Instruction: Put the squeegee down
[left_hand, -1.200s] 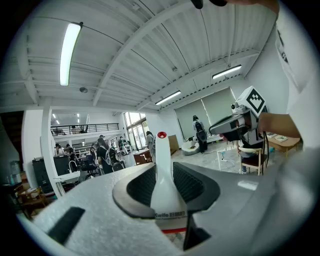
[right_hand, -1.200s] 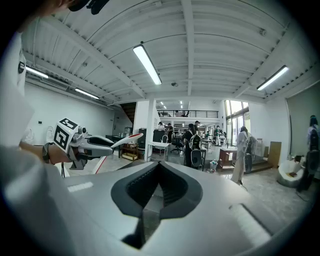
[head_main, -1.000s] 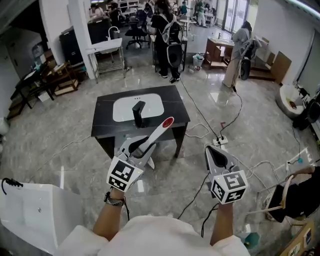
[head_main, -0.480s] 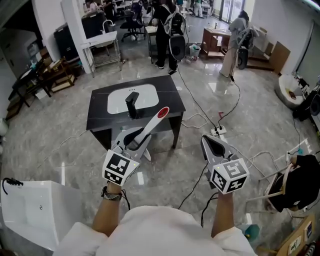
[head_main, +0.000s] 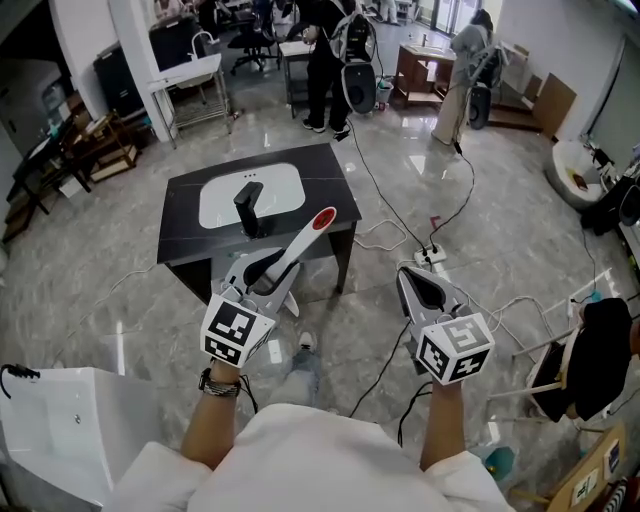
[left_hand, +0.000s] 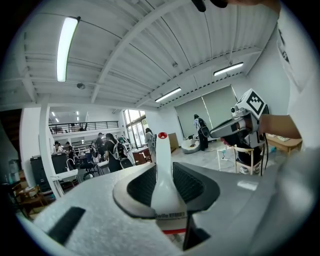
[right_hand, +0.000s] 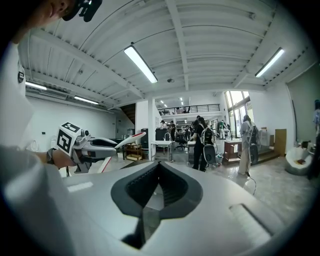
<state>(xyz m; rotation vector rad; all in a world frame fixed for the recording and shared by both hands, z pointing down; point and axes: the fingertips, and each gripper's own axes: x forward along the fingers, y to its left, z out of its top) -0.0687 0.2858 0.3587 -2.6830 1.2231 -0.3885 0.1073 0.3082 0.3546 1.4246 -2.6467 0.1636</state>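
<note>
The squeegee (head_main: 300, 245) has a white handle with a red tip, and that tip slants up and forward over the near edge of a black table (head_main: 330, 195). My left gripper (head_main: 262, 282) is shut on the handle's lower part. In the left gripper view the handle (left_hand: 162, 177) stands clamped between the dark pads. My right gripper (head_main: 408, 275) hangs level to the right, over the floor, shut with nothing in it. The right gripper view shows the jaws (right_hand: 159, 165) meeting at their tips. The left gripper (right_hand: 97, 145) and the squeegee show in that view's left.
The black table holds a white sink (head_main: 215, 205) with a black faucet (head_main: 247, 208). Cables and a power strip (head_main: 430, 257) lie on the floor to its right. A white unit (head_main: 60, 420) stands at the lower left and a chair with dark cloth (head_main: 590, 370) at the right. People (head_main: 335, 50) stand far behind.
The person has stepped forward and a foot now shows below the grippers. Both grippers have come a little nearer the black table. The squeegee stays gripped in the left one.
</note>
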